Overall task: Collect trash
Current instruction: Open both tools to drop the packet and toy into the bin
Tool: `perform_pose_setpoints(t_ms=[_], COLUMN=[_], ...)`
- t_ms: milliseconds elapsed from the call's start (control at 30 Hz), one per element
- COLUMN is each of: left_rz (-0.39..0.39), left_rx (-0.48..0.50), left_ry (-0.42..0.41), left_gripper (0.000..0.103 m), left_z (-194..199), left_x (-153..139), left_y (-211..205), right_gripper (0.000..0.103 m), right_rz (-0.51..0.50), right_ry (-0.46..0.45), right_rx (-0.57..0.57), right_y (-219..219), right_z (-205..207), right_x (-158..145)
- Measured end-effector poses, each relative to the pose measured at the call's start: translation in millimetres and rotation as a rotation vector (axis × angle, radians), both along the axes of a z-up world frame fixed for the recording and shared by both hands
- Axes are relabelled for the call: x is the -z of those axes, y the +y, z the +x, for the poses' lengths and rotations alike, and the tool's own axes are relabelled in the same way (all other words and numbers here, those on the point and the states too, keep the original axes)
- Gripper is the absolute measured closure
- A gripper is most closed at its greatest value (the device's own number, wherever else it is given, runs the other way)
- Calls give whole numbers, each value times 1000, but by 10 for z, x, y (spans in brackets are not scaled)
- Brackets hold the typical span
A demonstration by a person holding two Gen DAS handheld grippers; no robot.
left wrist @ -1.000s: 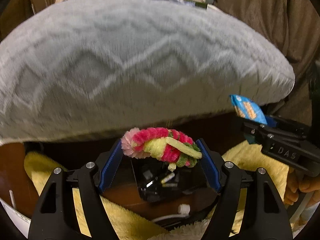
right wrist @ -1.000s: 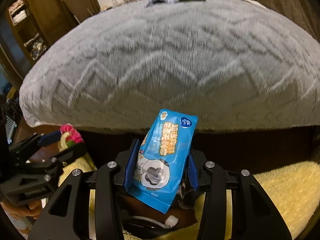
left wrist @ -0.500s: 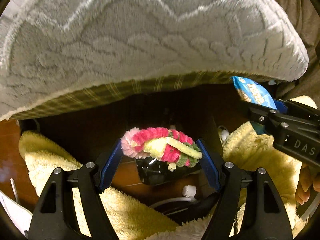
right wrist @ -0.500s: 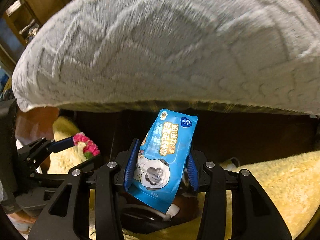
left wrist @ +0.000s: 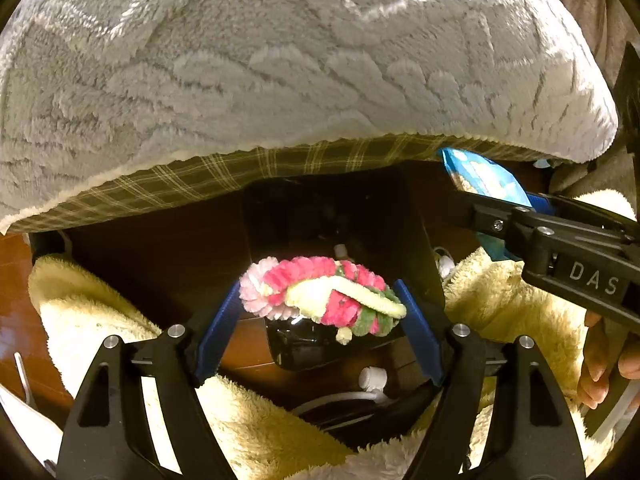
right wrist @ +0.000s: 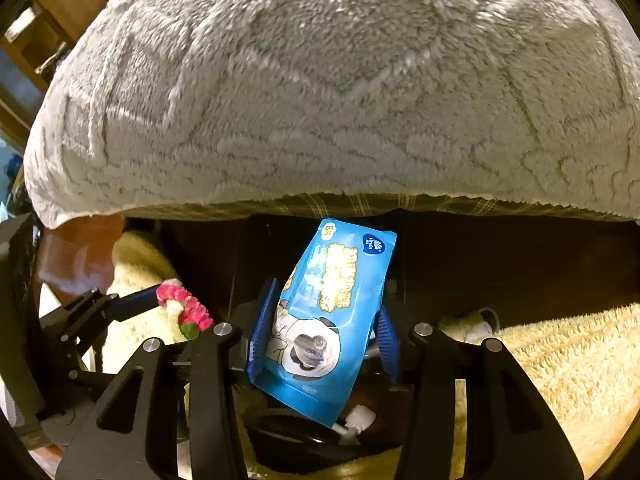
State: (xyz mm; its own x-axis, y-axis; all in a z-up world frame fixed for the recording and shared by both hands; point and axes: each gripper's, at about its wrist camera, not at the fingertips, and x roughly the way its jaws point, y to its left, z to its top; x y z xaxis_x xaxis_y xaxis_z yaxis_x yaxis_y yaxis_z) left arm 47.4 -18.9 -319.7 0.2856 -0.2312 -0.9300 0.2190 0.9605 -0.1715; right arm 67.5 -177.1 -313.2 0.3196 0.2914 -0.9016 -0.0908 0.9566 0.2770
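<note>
My left gripper is shut on a pink, green and cream pipe-cleaner ring; the ring also shows in the right wrist view. My right gripper is shut on a blue wet-wipes packet, also seen at the right of the left wrist view. Both grippers hang side by side below the edge of a grey fluffy blanket, above a black bin that sits partly hidden under them between yellow fleece.
A yellow fleece blanket lies on both sides of the bin. A plaid sheet edge hangs under the grey blanket. White cable and plug lie near the bin. Brown wooden floor is at left.
Both grippers have dropped lower and moved closer to the bed edge. The grey blanket now fills the top of both views and the dark gap under it has widened. Both grips are unchanged.
</note>
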Motion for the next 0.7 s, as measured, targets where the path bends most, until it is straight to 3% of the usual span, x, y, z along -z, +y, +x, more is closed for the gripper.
perform_pose_setpoints(t_ms=[100, 300, 367, 400, 700], left_rz=[-7, -12, -13, -13, -28], left_rx=[-8, -33, -38, -40, -58], left_ry=[-4, -46, -58, -67, -212], left_gripper=[23, 12, 10, 10, 10], left_z=[32, 30, 22, 25, -8], left_x=[-32, -178, -227, -260, -775], left_y=[37, 91, 107, 117, 216], right_gripper=[39, 37, 34, 27, 14], right_rz=[11, 23, 26, 27, 1], right_ry=[-11, -36, -47, -56, -137], right_rx=[28, 76, 90, 100, 147], right_y=[-151, -392, -463, -510, -713], right_z=[24, 42, 44, 33, -47], right_x=[-59, -193, -238, -274, -694])
